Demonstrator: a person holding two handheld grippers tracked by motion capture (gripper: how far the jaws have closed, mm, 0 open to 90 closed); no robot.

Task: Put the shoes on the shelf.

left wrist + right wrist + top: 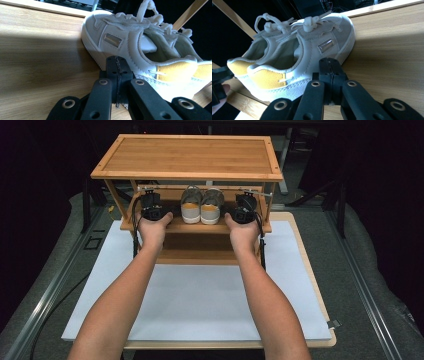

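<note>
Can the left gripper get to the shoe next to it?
Probably yes. The left gripper sits on the middle shelf just left of the left shoe, with bare wood between. Its jaws are shut, so they'd need opening first.

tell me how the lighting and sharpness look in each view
High view: surroundings dark, white mat bright, slightly soft. Left gripper view: a broad shadow band crosses the shelf board, shoes sharp, closed jaws slightly blurred. Right gripper view: the same shadow band beside the shoes.
</note>
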